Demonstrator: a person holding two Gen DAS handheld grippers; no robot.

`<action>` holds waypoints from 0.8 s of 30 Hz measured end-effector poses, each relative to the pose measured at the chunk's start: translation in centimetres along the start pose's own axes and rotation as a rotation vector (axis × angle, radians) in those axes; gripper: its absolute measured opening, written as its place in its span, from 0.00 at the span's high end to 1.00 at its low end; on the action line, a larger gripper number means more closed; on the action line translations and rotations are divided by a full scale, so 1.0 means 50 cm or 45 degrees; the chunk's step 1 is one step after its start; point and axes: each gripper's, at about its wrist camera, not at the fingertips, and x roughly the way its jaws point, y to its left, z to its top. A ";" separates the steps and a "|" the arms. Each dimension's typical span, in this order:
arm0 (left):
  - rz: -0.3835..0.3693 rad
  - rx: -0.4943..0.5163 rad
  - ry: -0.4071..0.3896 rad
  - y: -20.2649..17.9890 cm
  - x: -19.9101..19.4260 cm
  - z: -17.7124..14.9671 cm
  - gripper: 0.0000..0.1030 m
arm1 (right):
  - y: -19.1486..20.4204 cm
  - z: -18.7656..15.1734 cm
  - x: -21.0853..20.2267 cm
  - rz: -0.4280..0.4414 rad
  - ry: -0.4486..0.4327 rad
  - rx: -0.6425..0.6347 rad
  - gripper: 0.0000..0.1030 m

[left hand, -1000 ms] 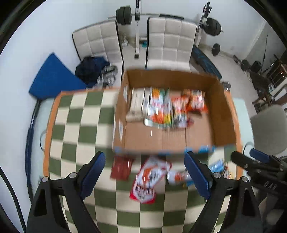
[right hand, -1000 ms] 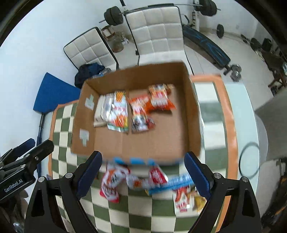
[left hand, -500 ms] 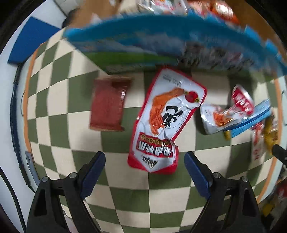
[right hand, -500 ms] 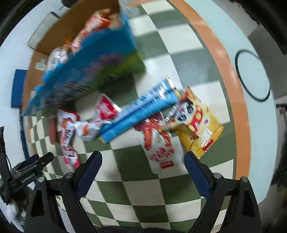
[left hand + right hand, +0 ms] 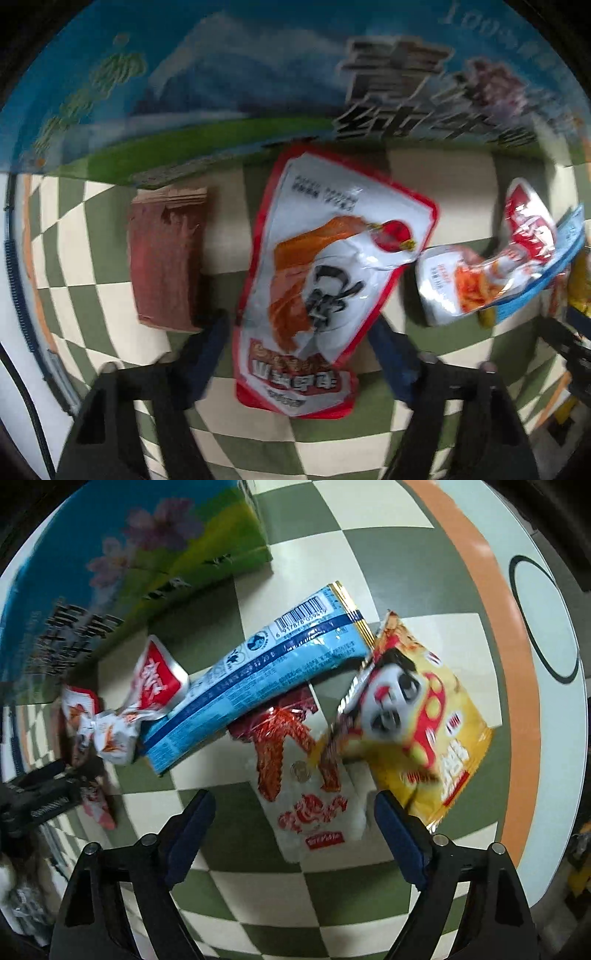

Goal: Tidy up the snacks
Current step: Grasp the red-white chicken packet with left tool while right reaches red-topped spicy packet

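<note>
A red-and-white snack pouch lies flat on the checked tablecloth, just in front of the printed blue carton wall. My left gripper points down over the pouch's lower end. Its jaws are closing, one on each side of the pouch, and I see no squeeze. In the right wrist view, a white pouch with red print lies between the fingers of my right gripper. Its jaws are closing too and stand clear of the pouch. A yellow bag and a long blue packet overlap that pouch.
A dark red packet lies left of the left gripper, and a crumpled white-and-red packet lies to its right. The carton stands at the far left. The cloth's orange border and the table edge run along the right.
Both grippers have dropped from above the open carton to just over the loose snacks on the cloth. The left jaws have narrowed around the red-and-white pouch. The right jaws have narrowed slightly.
</note>
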 end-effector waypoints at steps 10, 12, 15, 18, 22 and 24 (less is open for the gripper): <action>0.032 -0.017 -0.010 -0.022 -0.008 -0.050 0.55 | 0.071 -0.009 0.015 -0.115 -0.008 -0.192 0.44; 0.020 -0.044 -0.002 -0.016 -0.010 -0.076 0.58 | 0.076 -0.023 0.016 -0.104 0.000 -0.192 0.44; 0.012 -0.076 -0.005 -0.010 -0.018 -0.112 0.63 | 0.069 -0.040 0.017 -0.058 0.020 -0.162 0.44; -0.009 -0.098 0.003 -0.005 -0.016 -0.137 0.65 | 0.060 -0.066 0.018 -0.028 0.030 -0.149 0.45; -0.023 -0.128 -0.006 0.008 -0.013 -0.158 0.71 | 0.057 -0.079 0.005 0.007 0.033 -0.149 0.45; -0.035 -0.147 -0.016 0.022 -0.019 -0.154 0.78 | 0.063 -0.100 -0.007 0.020 0.020 -0.152 0.45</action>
